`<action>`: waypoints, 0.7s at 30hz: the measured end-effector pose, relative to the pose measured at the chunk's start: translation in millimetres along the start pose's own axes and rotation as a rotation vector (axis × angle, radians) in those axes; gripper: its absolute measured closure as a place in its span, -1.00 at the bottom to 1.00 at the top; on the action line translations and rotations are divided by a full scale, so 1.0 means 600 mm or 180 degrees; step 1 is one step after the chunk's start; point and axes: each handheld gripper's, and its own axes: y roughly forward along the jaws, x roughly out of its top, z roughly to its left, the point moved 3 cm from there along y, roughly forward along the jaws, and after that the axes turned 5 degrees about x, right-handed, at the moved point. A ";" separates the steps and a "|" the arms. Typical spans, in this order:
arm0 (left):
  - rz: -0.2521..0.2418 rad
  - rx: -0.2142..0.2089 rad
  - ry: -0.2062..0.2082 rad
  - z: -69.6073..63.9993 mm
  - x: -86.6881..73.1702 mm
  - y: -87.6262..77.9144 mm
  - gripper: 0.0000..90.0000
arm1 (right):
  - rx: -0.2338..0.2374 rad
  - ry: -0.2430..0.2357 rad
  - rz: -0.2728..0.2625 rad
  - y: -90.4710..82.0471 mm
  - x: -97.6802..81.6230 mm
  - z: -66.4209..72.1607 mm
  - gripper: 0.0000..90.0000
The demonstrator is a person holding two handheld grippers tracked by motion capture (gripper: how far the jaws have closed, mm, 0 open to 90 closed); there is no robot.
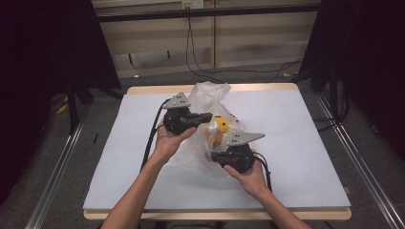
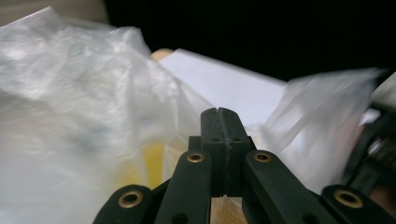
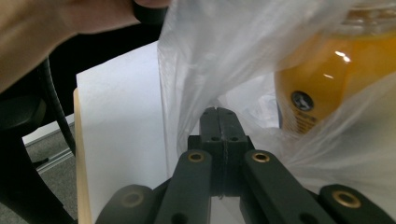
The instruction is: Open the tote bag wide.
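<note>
A clear plastic bag (image 1: 210, 98) lies crumpled in the middle of the white table (image 1: 296, 143). Inside it rests an orange bottle (image 1: 220, 128) with a yellow cap. My left gripper (image 1: 209, 116) comes in from the left, jaws pressed together on the bag's film (image 2: 93, 121); a yellow shape (image 2: 154, 163) shows through the film. From the front right, my right gripper (image 1: 211, 155) is shut on the bag's near edge (image 3: 196, 70). The orange bottle (image 3: 322, 74) hangs close behind the film, up and to the right of those jaws.
Black cables (image 1: 152, 138) trail from both grippers over the table. Bare white surface lies left and right of the bag. Dark curtains and a metal frame (image 1: 71, 109) flank the table; cables lie on the floor behind.
</note>
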 end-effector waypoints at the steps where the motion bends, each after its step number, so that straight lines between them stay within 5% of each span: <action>1: 0.0023 0.0029 -0.0013 0.003 -0.004 -0.002 1.00 | -0.0012 -0.0010 0.0007 -0.003 -0.001 -0.001 1.00; 13: 0.0417 -0.0043 -0.0309 0.028 -0.118 0.037 1.00 | -0.0232 0.0071 0.0168 -0.018 -0.028 -0.031 1.00; 19: 0.0864 -0.0007 -0.0239 0.021 -0.179 0.067 1.00 | -0.0441 0.0189 0.0303 -0.023 -0.054 -0.069 1.00; 21: 0.0894 -0.0003 -0.0237 0.020 -0.185 0.068 1.00 | -0.0487 0.0201 0.0337 -0.024 -0.057 -0.073 1.00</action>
